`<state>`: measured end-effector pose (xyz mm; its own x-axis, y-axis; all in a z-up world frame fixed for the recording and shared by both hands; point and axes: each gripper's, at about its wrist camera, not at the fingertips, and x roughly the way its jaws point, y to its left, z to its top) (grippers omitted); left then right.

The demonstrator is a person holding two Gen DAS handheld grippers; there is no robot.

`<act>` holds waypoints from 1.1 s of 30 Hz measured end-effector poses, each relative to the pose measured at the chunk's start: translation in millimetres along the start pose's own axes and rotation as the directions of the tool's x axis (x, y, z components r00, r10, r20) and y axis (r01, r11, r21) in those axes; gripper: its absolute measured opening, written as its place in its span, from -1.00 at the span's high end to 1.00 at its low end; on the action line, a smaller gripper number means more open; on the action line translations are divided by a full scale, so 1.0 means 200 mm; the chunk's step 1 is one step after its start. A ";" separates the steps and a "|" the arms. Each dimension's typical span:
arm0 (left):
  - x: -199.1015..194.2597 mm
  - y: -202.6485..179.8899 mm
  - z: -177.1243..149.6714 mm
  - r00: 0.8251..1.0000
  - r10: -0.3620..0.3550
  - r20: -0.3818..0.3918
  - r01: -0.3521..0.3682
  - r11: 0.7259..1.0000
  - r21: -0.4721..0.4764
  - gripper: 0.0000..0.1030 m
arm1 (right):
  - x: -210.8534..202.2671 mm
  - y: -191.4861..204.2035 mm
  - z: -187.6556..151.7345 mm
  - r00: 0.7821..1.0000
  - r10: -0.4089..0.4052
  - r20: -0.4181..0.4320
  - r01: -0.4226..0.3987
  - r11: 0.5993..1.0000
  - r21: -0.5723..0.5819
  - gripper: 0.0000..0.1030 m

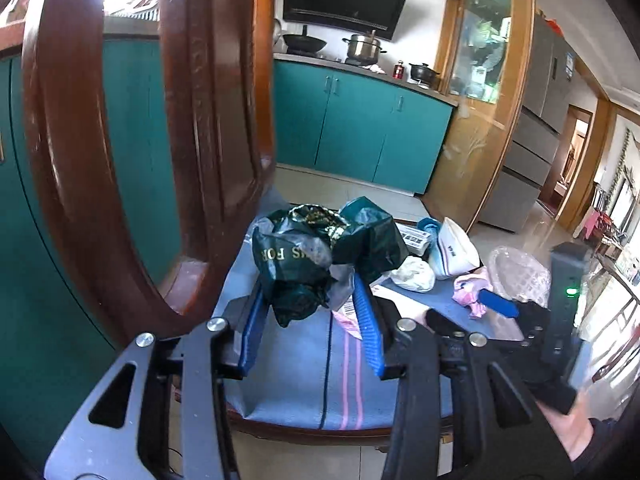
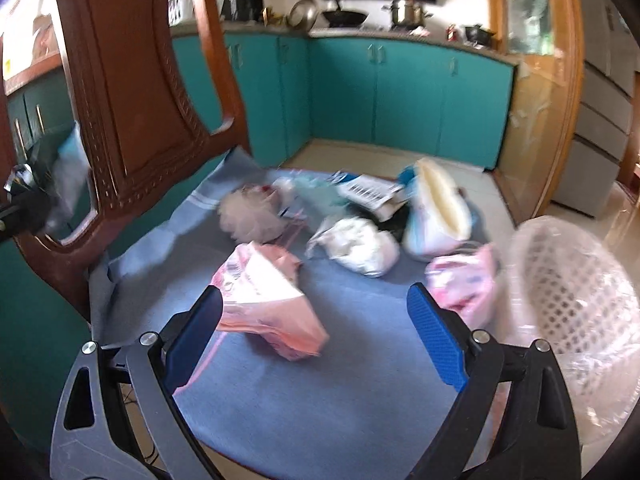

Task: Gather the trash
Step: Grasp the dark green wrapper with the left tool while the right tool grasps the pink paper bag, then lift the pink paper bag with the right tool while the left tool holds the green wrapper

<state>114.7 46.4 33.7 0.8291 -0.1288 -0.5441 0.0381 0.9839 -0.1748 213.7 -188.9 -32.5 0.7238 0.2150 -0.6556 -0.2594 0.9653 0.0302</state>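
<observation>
Left gripper [image 1: 310, 300]: jaws narrowed onto a crumpled dark green plastic bag [image 1: 320, 256], pads pressing its sides, the bag carried clear of the blue seat cloth [image 1: 304, 384], presumably for transfer to the bin.

Right gripper [image 2: 316, 332]: jaws wide, nothing between the pads, poised over a pink wrapper [image 2: 268, 304], likely the next pick.

Remaining litter on the cloth: white wad [image 2: 356, 250], barcoded paper [image 2: 368, 192].

Lined pink mesh basket [image 2: 572, 304]: at the seat's right edge, evidently placed to receive the trash.

I see a dark green bag [image 1: 316, 256] with gold lettering, a blue cloth [image 2: 320, 380] with pink stripes, a pink packet [image 2: 268, 300], and a white lattice basket [image 2: 576, 304].
</observation>
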 end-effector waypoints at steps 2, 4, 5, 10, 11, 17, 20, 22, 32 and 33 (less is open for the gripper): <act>0.02 -0.01 -0.01 1.000 0.007 -0.011 -0.007 1.000 0.007 0.17 | 0.07 0.02 0.01 0.999 0.025 -0.025 -0.025 1.000 -0.006 -0.77; 0.04 -0.04 -0.01 1.000 0.010 -0.020 -0.009 1.000 0.020 0.17 | 0.14 0.03 -0.01 0.996 0.040 -0.077 -0.040 0.999 0.005 -0.77; 0.04 -0.04 -0.01 1.000 0.009 -0.025 -0.009 1.000 0.025 0.17 | 0.18 0.02 -0.02 0.993 0.057 -0.104 -0.054 0.998 0.025 -0.77; 0.08 -0.05 -0.01 0.999 0.008 -0.045 -0.007 0.999 0.034 0.16 | 0.23 0.02 -0.08 0.969 0.120 -0.217 -0.108 0.992 0.065 0.03; 0.09 -0.06 -0.01 0.999 0.010 -0.044 -0.008 0.999 0.035 0.16 | 0.21 0.03 -0.08 0.970 0.122 -0.211 -0.113 0.992 0.056 0.31; 0.10 -0.06 -0.01 0.999 0.005 -0.045 -0.003 0.999 0.035 0.14 | 0.00 -0.02 -0.08 0.985 0.118 -0.125 -0.110 0.992 0.069 0.79; 0.10 -0.09 -0.02 0.999 -0.006 -0.048 0.008 0.999 0.049 0.14 | -0.15 -0.07 -0.07 0.991 0.116 -0.073 -0.110 0.991 0.080 0.82; 0.10 -0.12 -0.03 0.999 -0.013 -0.050 0.016 0.998 0.064 0.14 | -0.25 -0.11 -0.07 0.993 0.106 -0.047 -0.101 0.991 0.091 0.82; 0.13 -0.20 -0.07 0.995 -0.033 -0.091 0.041 0.995 0.088 0.14 | -0.58 -0.35 -0.11 0.999 0.001 0.032 -0.006 0.988 0.151 0.82; 0.14 -0.20 -0.07 0.995 -0.033 -0.094 0.041 0.995 0.086 0.14 | -0.58 -0.35 -0.11 0.999 -0.005 0.037 -0.001 0.989 0.148 0.82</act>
<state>127.7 2.2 14.1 0.7715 -0.1719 -0.6125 0.1197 0.9848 -0.1256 133.4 -285.5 24.8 0.7483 0.2160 -0.6272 -0.1623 0.9764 0.1426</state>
